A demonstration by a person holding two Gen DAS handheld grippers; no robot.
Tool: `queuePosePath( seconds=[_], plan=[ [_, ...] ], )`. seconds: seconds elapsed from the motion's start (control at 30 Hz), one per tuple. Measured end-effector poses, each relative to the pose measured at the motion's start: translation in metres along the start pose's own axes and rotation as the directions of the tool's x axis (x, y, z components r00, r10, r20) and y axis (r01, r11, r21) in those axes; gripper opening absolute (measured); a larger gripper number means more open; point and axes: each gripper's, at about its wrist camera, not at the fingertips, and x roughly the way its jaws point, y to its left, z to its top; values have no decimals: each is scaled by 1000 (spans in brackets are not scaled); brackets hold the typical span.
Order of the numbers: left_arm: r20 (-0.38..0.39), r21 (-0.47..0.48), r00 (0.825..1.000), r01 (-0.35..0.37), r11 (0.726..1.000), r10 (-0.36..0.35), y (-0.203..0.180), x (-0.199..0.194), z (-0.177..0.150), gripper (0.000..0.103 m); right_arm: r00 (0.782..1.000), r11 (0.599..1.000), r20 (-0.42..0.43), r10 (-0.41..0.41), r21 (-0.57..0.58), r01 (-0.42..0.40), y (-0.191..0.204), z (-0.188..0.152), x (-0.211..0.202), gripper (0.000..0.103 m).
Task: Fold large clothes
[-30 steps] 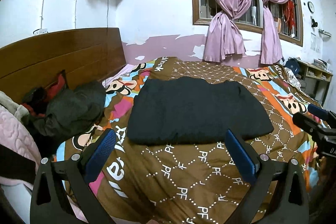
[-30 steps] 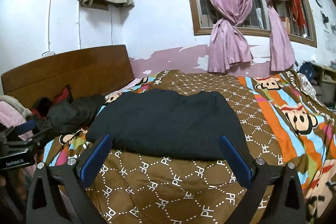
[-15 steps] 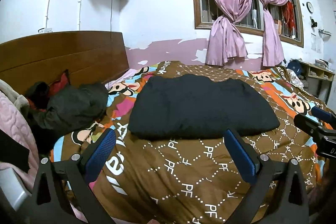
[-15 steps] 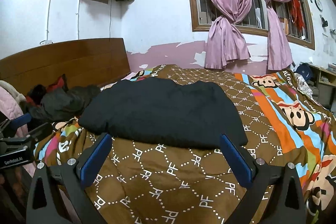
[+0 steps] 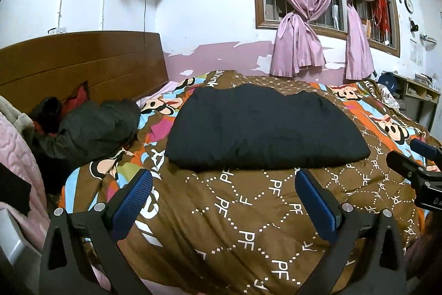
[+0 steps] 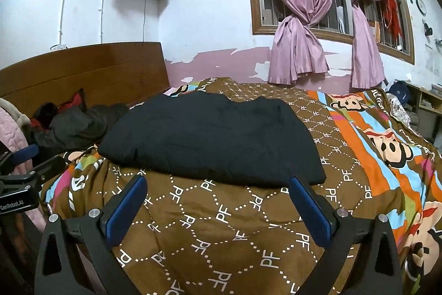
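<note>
- Left wrist view: the left tool [image 5: 223,184] hangs over the bed's patterned quilt [image 5: 248,226], fingers spread wide and holding nothing.
- Right wrist view: the right tool [image 6: 216,191] is likewise spread and empty, level with the other.
- Black garment [image 6: 210,134] lies flat on the quilt just ahead of both tools, long axis running left to right; its near edge seems closest to the right tool.
- No containers show; a dark jacket heap [image 5: 91,129] sits by the headboard [image 5: 83,65].
</note>
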Motion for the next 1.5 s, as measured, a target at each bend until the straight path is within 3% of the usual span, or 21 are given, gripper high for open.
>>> queuePosePath(
  seconds=[1.5],
  plan=[
    [2, 27, 1000, -7, 1000, 7, -4, 0, -5, 101, 1000, 1000, -18, -3, 7, 3, -3, -1, 3, 103]
  ],
)
